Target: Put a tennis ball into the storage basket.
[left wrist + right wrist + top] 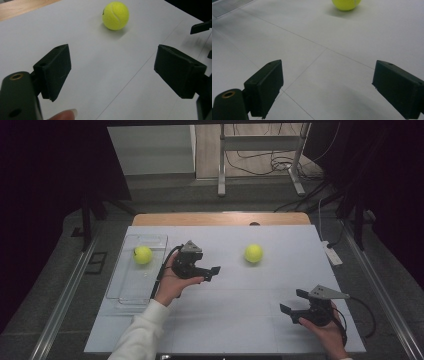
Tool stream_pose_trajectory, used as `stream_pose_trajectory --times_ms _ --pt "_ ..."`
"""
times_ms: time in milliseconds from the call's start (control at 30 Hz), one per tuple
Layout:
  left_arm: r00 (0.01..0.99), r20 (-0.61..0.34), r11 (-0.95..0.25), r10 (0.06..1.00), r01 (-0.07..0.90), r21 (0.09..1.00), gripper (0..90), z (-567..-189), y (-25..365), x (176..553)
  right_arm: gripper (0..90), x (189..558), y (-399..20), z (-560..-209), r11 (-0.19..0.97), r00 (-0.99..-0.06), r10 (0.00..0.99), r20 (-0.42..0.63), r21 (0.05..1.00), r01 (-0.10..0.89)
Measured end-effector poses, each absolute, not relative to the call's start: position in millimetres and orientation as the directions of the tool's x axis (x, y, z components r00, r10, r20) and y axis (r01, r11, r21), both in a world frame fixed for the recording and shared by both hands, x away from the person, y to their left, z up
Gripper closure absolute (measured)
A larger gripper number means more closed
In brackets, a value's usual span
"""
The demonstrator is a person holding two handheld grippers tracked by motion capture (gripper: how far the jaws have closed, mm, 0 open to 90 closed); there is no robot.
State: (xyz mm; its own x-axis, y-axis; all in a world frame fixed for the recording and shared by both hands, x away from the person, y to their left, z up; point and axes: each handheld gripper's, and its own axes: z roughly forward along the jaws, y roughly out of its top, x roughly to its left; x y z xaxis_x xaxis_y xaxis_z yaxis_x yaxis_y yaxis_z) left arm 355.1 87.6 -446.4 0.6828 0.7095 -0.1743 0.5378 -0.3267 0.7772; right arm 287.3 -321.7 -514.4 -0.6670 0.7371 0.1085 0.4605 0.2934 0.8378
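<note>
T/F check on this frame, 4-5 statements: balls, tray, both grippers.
1. One tennis ball lies in the clear tray. True.
2. The left gripper is clamped on a ball. False: its jaws stand open with nothing between them.
3. The second tennis ball sits on the bare white table, apart from both grippers. True.
4. The right gripper holds the tray. False: it is open, at the table's near right, far from the tray.
5. Both balls are red. False: both are yellow-green.
</note>
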Motion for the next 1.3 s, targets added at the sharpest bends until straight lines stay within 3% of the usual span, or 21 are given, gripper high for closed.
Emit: stream_pose_trajectory --times_ms 1300 --pt "0.678 -0.165 -0.357 0.717 0.560 0.748 14.9 -450 59 381 10.3 289 -316 -514 0.306 -0.677 0.729 0.098 0.838 0.451"
